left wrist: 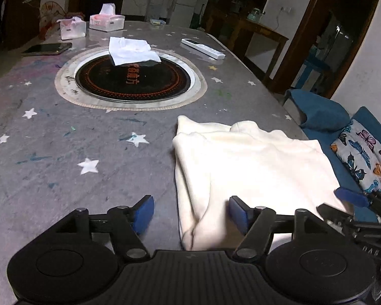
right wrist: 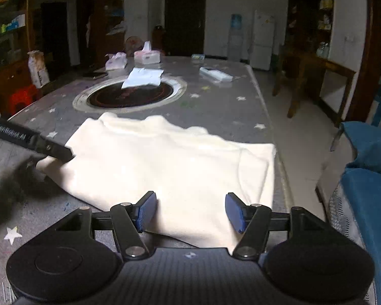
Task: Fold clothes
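A cream-white garment lies folded on the grey star-patterned table, near its right edge. My left gripper is open, its jaws wide apart over the garment's near left corner. My right gripper is open too, astride the garment's near edge, holding nothing. The right gripper's blue fingertip shows at the right of the left wrist view. The left gripper's black finger shows at the left of the right wrist view, touching the garment's left edge.
A round black hotplate is set into the table's middle, with a folded white cloth on its far rim. Beyond are tissue boxes, a phone and a remote. A blue sofa with a butterfly cushion stands right of the table.
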The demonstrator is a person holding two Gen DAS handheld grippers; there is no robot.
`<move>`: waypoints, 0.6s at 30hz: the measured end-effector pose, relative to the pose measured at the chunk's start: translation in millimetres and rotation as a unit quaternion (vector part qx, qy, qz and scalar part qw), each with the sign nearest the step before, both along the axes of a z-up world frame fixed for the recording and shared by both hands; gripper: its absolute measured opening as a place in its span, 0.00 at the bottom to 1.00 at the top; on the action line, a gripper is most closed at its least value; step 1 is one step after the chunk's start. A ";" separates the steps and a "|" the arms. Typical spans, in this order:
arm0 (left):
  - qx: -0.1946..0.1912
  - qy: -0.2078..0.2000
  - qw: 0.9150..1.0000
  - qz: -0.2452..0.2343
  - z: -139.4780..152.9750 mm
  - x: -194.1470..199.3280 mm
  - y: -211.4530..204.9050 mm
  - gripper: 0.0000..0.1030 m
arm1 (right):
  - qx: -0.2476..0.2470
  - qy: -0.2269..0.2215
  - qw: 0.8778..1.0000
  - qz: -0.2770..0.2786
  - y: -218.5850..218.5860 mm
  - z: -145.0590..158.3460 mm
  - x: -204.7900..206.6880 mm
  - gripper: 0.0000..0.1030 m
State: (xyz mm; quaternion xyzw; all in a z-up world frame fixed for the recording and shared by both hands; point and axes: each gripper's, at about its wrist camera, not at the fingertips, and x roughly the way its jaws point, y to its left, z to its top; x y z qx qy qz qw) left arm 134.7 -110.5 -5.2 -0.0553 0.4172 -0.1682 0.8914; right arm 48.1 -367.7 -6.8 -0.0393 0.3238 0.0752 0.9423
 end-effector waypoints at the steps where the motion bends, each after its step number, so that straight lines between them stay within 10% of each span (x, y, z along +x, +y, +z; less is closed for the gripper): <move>1: 0.002 -0.004 1.000 0.000 1.6 -4.4 1.0 0.72 | 0.000 -0.006 1.000 -0.003 0.5 1.7 -3.3 0.62; 18: 0.021 -0.028 0.999 -0.007 2.3 -69.2 2.7 0.97 | 0.058 -0.028 0.998 0.018 -0.6 8.7 -36.4 0.68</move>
